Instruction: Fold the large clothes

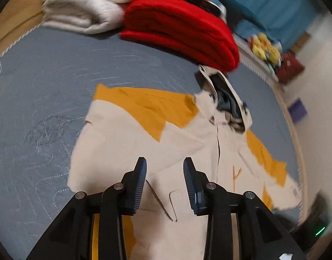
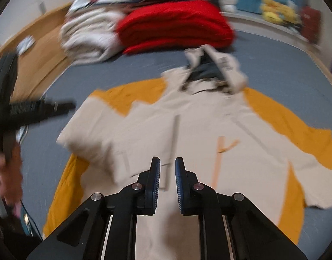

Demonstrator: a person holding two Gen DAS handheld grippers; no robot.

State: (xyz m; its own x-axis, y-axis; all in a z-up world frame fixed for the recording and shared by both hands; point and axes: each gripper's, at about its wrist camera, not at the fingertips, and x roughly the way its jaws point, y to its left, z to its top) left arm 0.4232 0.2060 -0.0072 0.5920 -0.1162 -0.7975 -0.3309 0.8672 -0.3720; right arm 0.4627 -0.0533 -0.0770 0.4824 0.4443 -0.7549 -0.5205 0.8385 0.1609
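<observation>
A cream and mustard hooded jacket (image 1: 127, 151) lies spread front-up on the grey-blue bed (image 1: 36, 75), with its hood (image 1: 226, 99) pointing away from me. My left gripper (image 1: 165, 162) hovers over the jacket's left chest, open, with nothing between its fingers. In the right wrist view the same jacket (image 2: 187, 119) fills the middle, its left sleeve folded in over the body. My right gripper (image 2: 167, 162) sits over the central zip line with only a narrow gap between the pads and no cloth in it. The left gripper (image 2: 64, 107) shows blurred at the left, held by a hand (image 2: 7, 173).
Beyond the hood lie a folded red garment (image 1: 181, 32) and a folded cream one (image 1: 85, 6), with more clothes stacked behind. Yellow plush toys (image 1: 265, 47) sit past the bed's right edge. Wooden floor (image 2: 36, 49) runs along the left edge.
</observation>
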